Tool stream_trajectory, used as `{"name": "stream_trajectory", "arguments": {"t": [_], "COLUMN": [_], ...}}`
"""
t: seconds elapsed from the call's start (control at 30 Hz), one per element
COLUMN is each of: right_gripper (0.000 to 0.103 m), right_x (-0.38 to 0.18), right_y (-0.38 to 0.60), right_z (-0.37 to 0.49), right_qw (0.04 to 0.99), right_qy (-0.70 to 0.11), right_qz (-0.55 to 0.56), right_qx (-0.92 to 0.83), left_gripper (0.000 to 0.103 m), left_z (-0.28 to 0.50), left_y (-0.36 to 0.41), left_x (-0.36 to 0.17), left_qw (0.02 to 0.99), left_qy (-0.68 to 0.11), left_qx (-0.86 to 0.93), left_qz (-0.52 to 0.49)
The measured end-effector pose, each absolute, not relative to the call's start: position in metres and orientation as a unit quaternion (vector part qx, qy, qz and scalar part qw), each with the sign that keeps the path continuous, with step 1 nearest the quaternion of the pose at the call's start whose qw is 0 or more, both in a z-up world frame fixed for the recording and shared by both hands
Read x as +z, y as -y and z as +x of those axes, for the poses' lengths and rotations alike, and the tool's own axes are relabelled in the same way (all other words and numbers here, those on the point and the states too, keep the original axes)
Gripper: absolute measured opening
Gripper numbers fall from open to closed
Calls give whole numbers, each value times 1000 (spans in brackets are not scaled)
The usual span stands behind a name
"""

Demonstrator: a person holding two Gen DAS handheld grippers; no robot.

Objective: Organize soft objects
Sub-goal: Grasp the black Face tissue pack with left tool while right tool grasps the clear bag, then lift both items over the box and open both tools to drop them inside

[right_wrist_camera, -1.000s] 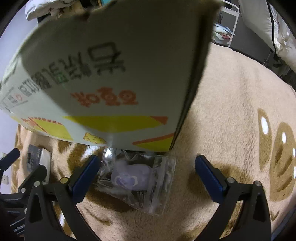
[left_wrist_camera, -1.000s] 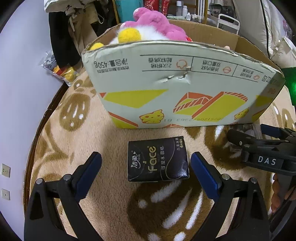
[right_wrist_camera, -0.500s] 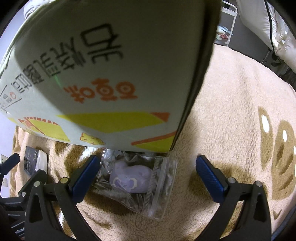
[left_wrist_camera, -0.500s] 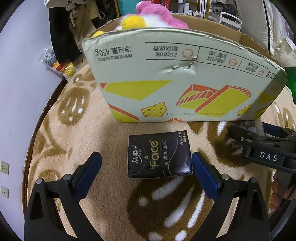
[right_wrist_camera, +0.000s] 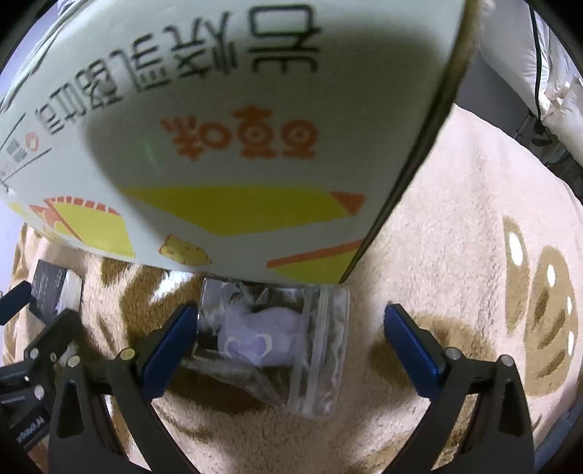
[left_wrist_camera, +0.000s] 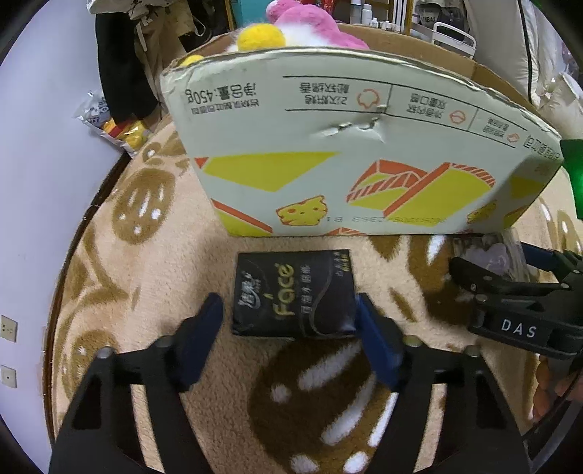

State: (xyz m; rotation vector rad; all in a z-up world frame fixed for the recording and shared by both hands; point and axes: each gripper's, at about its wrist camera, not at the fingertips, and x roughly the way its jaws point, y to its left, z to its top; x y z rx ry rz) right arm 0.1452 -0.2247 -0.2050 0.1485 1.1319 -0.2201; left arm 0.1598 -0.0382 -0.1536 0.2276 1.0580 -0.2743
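A black tissue pack marked "Face" lies on the rug before a cardboard box holding a pink and yellow plush toy. My left gripper is half closed around the pack's near end; the right finger touches its side, a small gap remains at the left. A clear zip bag with a lilac soft item lies by the box corner. My right gripper is open around the bag, its left finger at the bag's edge. It also shows in the left wrist view.
A beige rug with brown patterns covers the floor. A snack bag and hanging clothes are at the far left by the wall. A white duvet and a rack are at the far right.
My left gripper moved forward and its fingers narrowed around the tissue pack. My right gripper moved forward, so the zip bag now sits between its fingers.
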Motion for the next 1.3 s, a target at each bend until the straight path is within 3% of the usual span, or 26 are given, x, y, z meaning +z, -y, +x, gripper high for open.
{"name": "stream_trajectory", "arguments": {"t": [0.1,0.43,0.8,0.83,0.97,1.3], "right_gripper": [101,73,66,50,34,16], "right_x": [-205,-199,-177,-172,-159,-135], "right_y": [219,200,199,197,199,201], "right_z": [143,124,90,86,78,66], "right_qw": [835,834,834,835,840,848], "right_qy": [-537,-539,-541,-539,-528,-516], "right_qz": [66,54,70,72,104,116], "right_qx": [-103,-106,-85,-85,-69,-37], "left_gripper": [64,64,64,64,64,64], "left_z": [158,141,125,123,114,105], "left_y": [38,41,28,28,28,25], "left_x": [-153,-139,-115,-112,-101,-91], "left_qw": [850,857,870,873,879,882], "left_qy": [-498,-485,-467,-463,-449,-443], "left_qx": [-133,-143,-132,-132,-136,-139], "left_qz": [106,105,84,85,83,78]}}
